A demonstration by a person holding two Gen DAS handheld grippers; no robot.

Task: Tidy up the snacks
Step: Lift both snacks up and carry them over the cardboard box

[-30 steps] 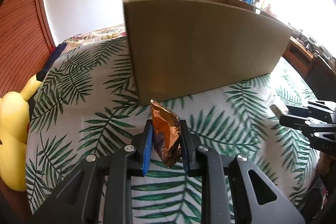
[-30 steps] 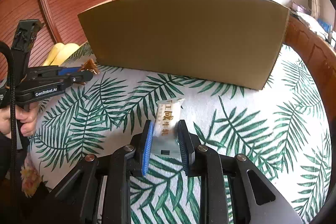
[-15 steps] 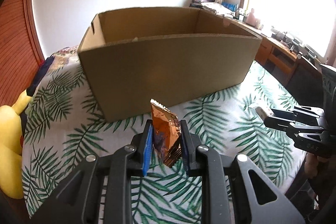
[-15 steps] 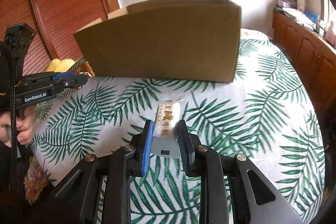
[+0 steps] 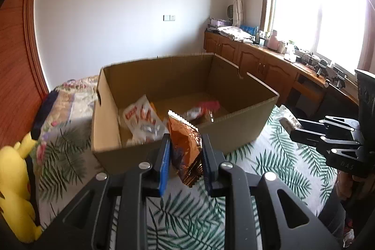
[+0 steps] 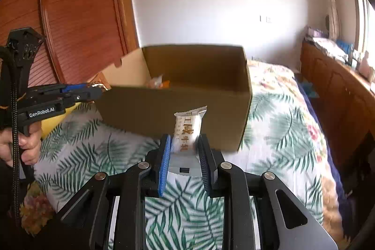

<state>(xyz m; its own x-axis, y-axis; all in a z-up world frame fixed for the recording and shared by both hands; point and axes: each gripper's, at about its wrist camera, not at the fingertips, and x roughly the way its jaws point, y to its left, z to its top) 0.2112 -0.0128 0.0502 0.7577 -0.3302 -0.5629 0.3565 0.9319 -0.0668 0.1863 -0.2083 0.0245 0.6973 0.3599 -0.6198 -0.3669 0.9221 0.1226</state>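
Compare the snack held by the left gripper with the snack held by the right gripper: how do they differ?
The copper foil packet is shiny, crinkled and tilted; the white packet is matte, smooth, upright, with brown characters. The copper one has zigzag edges; the white one has flat sealed ends. Both are clamped between jaws, in front of the cardboard box.

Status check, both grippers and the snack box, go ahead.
Left gripper shut on copper packet. Right gripper shut on white nougat packet. Cardboard box open, snacks inside. Path unobstructed.
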